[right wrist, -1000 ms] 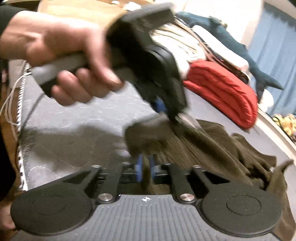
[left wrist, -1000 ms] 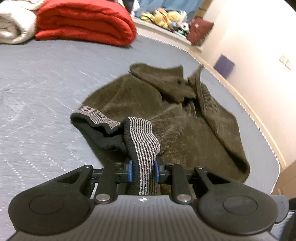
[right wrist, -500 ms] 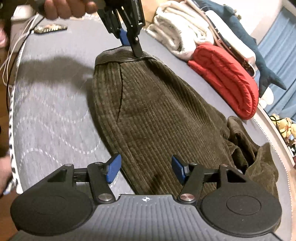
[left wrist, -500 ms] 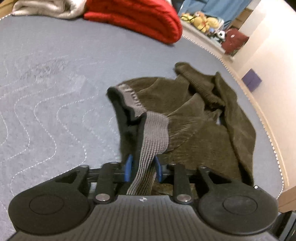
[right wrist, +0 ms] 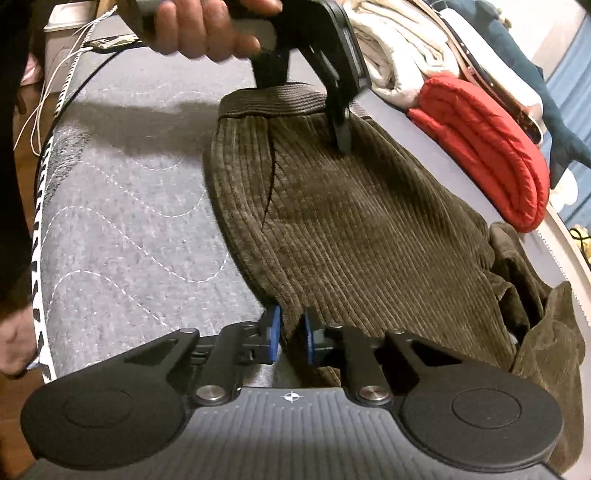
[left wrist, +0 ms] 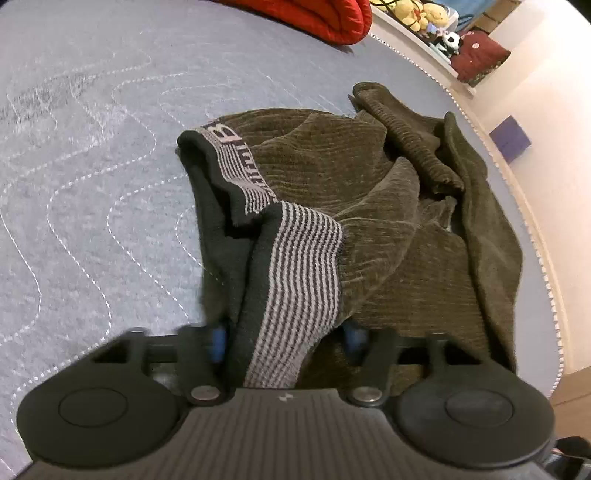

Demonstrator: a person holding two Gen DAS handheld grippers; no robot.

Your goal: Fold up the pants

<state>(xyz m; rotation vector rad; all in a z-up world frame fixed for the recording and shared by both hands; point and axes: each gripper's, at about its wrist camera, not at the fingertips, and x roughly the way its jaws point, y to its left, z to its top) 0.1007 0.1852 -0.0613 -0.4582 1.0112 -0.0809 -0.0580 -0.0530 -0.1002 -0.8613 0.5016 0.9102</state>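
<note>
Dark olive corduroy pants [left wrist: 388, 240] lie on the grey quilted mattress [left wrist: 92, 166], legs bunched at the far end. Their striped grey waistband [left wrist: 299, 280] runs loosely between the pads of my left gripper [left wrist: 286, 338], whose jaws are opening and stand apart from it. From the right wrist the pants [right wrist: 351, 221] spread flat, and a hand [right wrist: 207, 33] holds the left gripper [right wrist: 306, 110] over the waistband [right wrist: 280, 98]. My right gripper [right wrist: 291, 338] is closing, with a fold of the pants' near side edge pinched between its blue pads.
A folded red blanket [right wrist: 480, 147] and white bedding [right wrist: 399, 62] lie along the far side of the bed. Plush toys [left wrist: 417, 14] and a purple box [left wrist: 509, 138] sit beyond the bed's edge [left wrist: 535, 240]. White cords [right wrist: 48, 92] hang at the left edge.
The left gripper sank toward the bed and its jaws spread off the waistband. The right jaws let go, opened wide, then came together on the pants' side edge. The pants now lie flat.
</note>
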